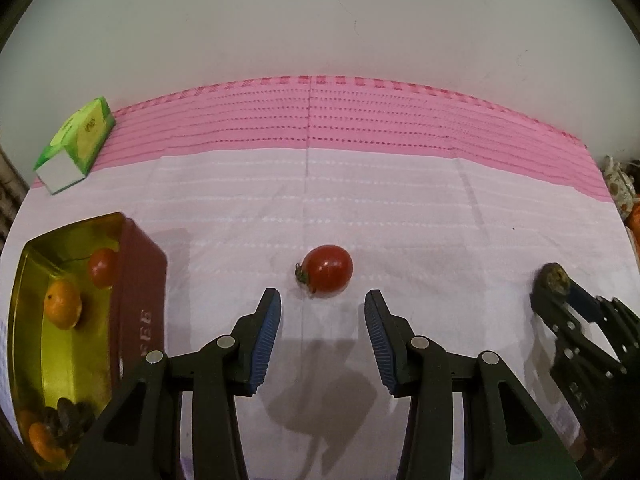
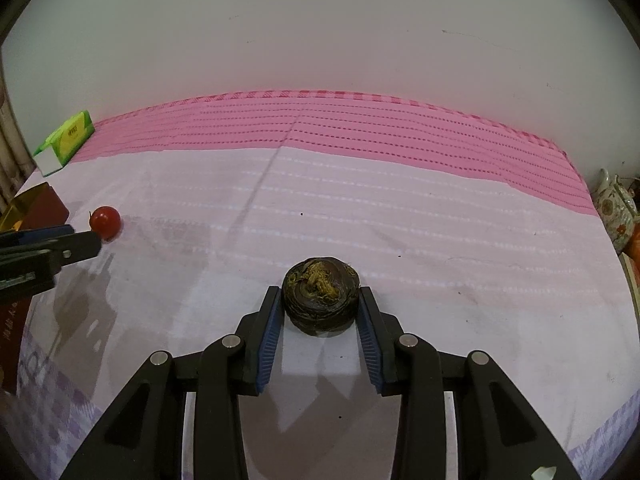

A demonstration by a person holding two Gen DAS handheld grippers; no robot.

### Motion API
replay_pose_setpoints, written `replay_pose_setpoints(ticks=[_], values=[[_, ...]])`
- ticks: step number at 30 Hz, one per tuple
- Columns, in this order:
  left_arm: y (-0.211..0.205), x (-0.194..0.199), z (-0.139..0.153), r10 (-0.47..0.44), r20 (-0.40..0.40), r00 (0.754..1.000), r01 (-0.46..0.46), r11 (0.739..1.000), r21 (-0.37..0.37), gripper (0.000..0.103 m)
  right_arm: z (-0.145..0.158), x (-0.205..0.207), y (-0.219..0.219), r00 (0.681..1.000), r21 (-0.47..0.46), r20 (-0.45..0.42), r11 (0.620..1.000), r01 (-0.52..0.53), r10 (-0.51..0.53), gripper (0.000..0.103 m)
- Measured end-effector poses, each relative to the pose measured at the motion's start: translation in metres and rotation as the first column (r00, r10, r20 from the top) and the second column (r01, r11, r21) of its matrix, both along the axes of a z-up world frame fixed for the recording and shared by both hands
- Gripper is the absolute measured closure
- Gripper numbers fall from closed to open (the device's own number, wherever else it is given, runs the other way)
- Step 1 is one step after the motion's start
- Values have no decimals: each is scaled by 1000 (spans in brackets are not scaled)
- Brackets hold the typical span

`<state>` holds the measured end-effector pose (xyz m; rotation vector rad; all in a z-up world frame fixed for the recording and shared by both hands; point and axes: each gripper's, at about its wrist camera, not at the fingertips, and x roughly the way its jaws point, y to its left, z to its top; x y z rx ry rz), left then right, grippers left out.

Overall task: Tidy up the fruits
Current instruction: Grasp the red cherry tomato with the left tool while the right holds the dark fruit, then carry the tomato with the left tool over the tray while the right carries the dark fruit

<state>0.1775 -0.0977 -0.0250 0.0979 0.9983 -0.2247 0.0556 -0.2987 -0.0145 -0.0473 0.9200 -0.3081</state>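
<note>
1. The left gripper (image 1: 322, 300) is wide open, with its blue ribbed pads apart, and it holds nothing.
2. A small round red tomato (image 1: 328, 268) lies on the pink and white cloth (image 1: 400, 208), just in front of the open fingers, not touching them.
3. The right gripper (image 2: 320, 300) is pressed on both sides of a dark brown wrinkled round fruit (image 2: 320, 294), which sits on the cloth.
4. A gold metal tin with dark red sides (image 1: 136, 280) stands to the left of the left gripper.
5. Inside it lie a red tomato (image 1: 102, 267), two small orange fruits (image 1: 63, 304) and a dark wrinkled fruit (image 1: 70, 412).
6. A green and white carton (image 1: 76, 142) lies far back on the left.
</note>
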Motion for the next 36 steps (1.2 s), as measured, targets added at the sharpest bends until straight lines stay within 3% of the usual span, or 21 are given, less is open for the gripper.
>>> replay_pose_setpoints(ticks=[7,11,36], values=[[-8,15,-12,6,-1,1000,-6,1000,17,58,-1,0,0,1000,3,2,1000,-2,2,67],[-8,17,-12,15,19,1000,-16,1000,13,70,-1,0,0,1000,3,2,1000,-2,2,67],[7,-33,-7,-3,31,999,2,999,50,72,3,-17,10,1000,-4,-13,1000,14,-14,69]])
